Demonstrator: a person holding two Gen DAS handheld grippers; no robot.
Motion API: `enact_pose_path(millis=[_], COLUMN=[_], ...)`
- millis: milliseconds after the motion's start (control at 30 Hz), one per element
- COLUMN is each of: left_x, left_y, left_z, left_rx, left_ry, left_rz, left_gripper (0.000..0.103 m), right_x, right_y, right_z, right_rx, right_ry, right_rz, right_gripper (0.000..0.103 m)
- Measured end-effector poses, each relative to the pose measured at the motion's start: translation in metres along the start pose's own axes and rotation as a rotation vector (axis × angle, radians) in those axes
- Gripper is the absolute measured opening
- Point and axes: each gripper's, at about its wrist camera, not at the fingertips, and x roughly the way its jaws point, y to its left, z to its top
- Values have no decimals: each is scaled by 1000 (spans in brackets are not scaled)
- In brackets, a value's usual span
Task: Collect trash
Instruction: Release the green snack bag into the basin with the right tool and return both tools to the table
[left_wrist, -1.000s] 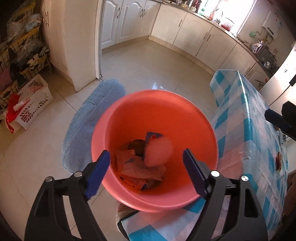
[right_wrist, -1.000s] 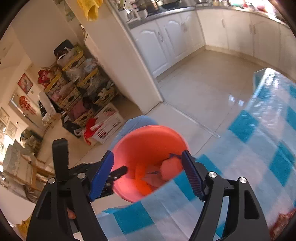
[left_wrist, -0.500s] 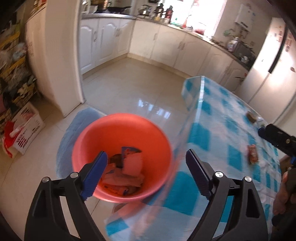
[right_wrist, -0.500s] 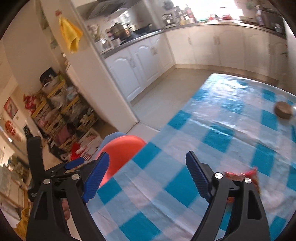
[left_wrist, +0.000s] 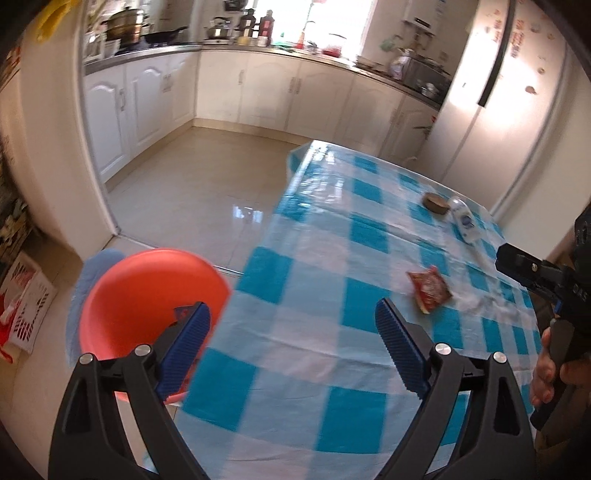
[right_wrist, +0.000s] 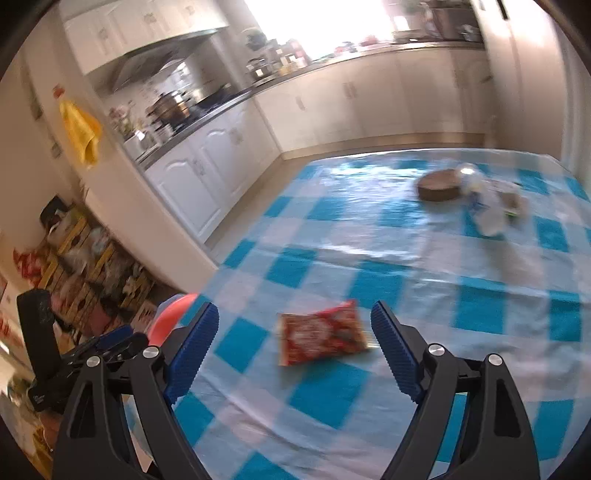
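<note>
A red snack wrapper (right_wrist: 321, 336) lies flat on the blue-checked tablecloth (right_wrist: 406, 266), just ahead of my right gripper (right_wrist: 295, 306) and between the lines of its open fingers, untouched. My left gripper (left_wrist: 291, 306) hangs over the table's near corner; its jaws are opening and hold nothing. The same red wrapper (left_wrist: 428, 290) lies ahead and to its right. The orange-red basin (left_wrist: 147, 280) stands on the floor by the table's corner, its trash mostly hidden behind my left finger. Farther off lie a round brown lid (right_wrist: 439, 184) and a white bottle (right_wrist: 487, 214).
White kitchen cabinets (left_wrist: 258, 92) ring the tiled floor, with a tall fridge (left_wrist: 509, 122) behind the table. A blue mat (left_wrist: 92, 269) and a white crate (left_wrist: 26, 299) lie near the basin. Cluttered shelves (right_wrist: 85, 258) stand at the left. A hand (left_wrist: 550, 373) holds the right gripper's handle.
Both views have swung from the basin to the tabletop. The basin has slid to the lower left, and the red wrapper now sits close before the right gripper. Both jaws stand slightly wider.
</note>
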Motion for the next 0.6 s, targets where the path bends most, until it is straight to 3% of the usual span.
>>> enact_pose_path(millis=[333,600], left_x=[12,30], left_y=[-56,-95], left_z=[3,2], left_rx=[91,166], left_ry=[25,63], left_rz=[-49,-93], left_gripper=[91,91], right_x=[-44,-54], right_y=[-92,-135], right_z=[3,1], right_rx=[147,208], right_ry=[-76,-91], right_rz=[-95,-131], right_gripper=[84,84])
